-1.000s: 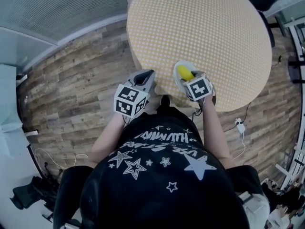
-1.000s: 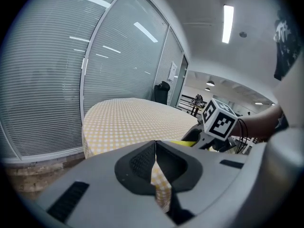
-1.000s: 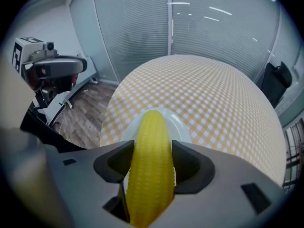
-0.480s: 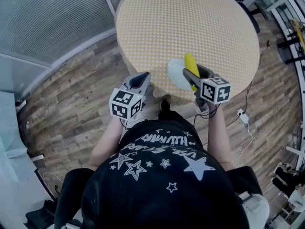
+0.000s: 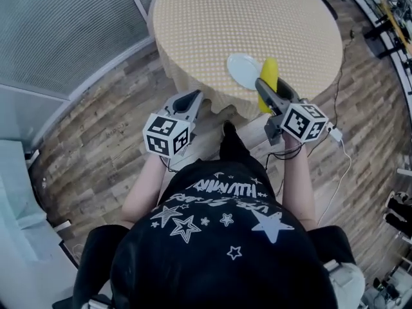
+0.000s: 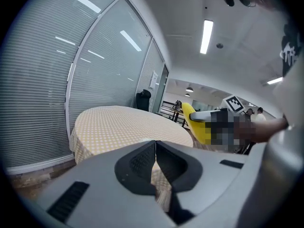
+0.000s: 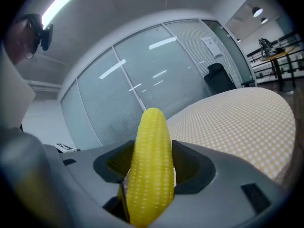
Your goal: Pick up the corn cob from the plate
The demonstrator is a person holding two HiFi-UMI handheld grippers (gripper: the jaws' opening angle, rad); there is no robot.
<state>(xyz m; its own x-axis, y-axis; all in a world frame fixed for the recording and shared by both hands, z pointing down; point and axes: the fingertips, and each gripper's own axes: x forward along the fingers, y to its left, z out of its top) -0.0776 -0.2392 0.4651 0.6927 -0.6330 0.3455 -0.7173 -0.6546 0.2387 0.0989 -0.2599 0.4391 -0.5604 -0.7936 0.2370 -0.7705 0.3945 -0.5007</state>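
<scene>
The right hand-held gripper [image 5: 266, 90] is clenched on the yellow, knobbly corn cob [image 7: 151, 165]. Its two grey jaws press the cob's sides, and the tapered tip sticks out beyond them, up off the bench. The white round plate [image 5: 243, 68] lies just left of those jaws on the round bench [image 5: 244, 18] with its yellow checked cloth. The left hand-held gripper [image 6: 155, 148] has its jaws closed together with nothing between them, short of the bench's near edge and above the wood-plank floor [image 5: 96, 147].
</scene>
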